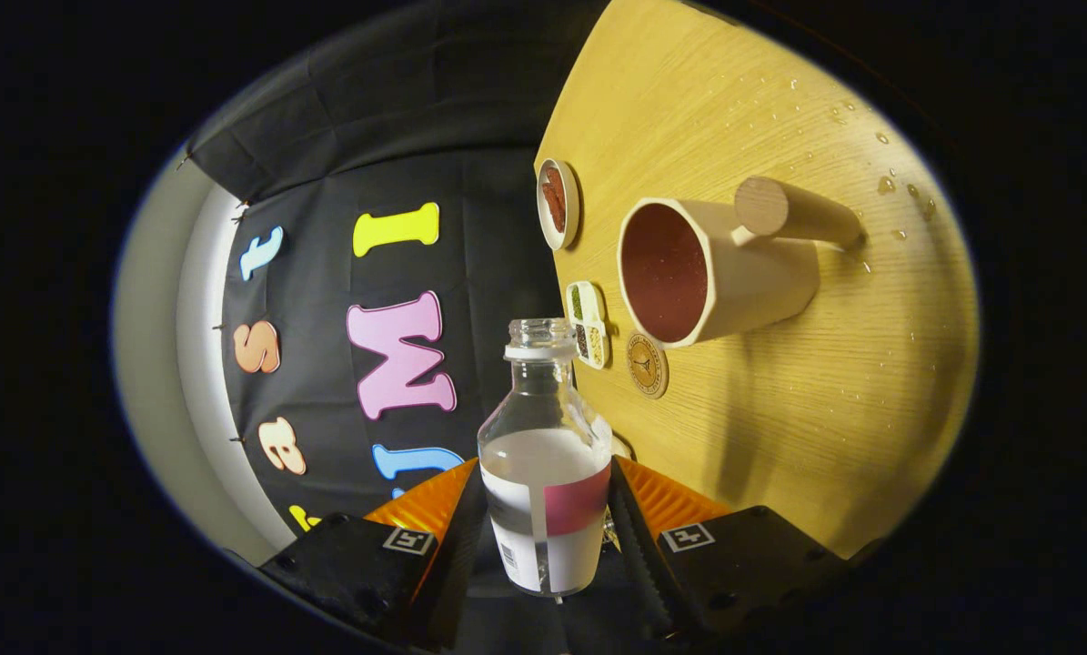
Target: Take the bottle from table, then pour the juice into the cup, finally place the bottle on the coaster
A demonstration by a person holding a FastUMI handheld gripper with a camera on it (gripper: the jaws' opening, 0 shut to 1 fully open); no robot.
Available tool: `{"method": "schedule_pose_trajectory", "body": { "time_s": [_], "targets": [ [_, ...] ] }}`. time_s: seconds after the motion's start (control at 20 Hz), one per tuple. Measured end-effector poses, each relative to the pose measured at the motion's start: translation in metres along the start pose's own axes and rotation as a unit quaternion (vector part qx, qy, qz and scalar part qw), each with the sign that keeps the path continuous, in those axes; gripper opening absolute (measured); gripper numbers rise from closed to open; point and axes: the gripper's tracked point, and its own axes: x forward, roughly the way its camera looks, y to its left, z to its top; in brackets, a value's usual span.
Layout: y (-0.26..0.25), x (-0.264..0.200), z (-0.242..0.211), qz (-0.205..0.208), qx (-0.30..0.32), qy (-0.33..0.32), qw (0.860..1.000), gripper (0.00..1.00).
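Observation:
My gripper (pixel 545 509) is shut on a clear glass bottle (pixel 545 455) with a white and pink label; both fingers press its sides. The bottle is uncapped and holds pale liquid up to about its shoulder. The view is rolled sideways, so the wooden table (pixel 780 409) stands almost vertical beside the bottle. Beyond the bottle's mouth stands a cream cup (pixel 711 273) with a dark red inside and a round wooden handle (pixel 789 211). A small round coaster (pixel 647 365) lies on the table just in front of the cup, close to the bottle's neck.
A small white dish (pixel 558 204) with red-brown contents sits beyond the cup. A little divided tray (pixel 588 325) with green and dark items lies beside the coaster. Water drops (pixel 889 182) are scattered on the table past the cup.

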Motion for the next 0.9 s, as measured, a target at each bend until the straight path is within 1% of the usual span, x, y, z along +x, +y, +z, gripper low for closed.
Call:
{"method": "schedule_pose_trajectory", "body": {
  "time_s": [0.25, 0.9],
  "targets": [
    [-0.004, -0.0004, 0.0039, -0.003, 0.039, -0.006, 0.999, 0.75],
    [0.003, -0.0001, 0.0034, 0.004, 0.092, -0.016, 0.996, 0.75]
  ]
}}
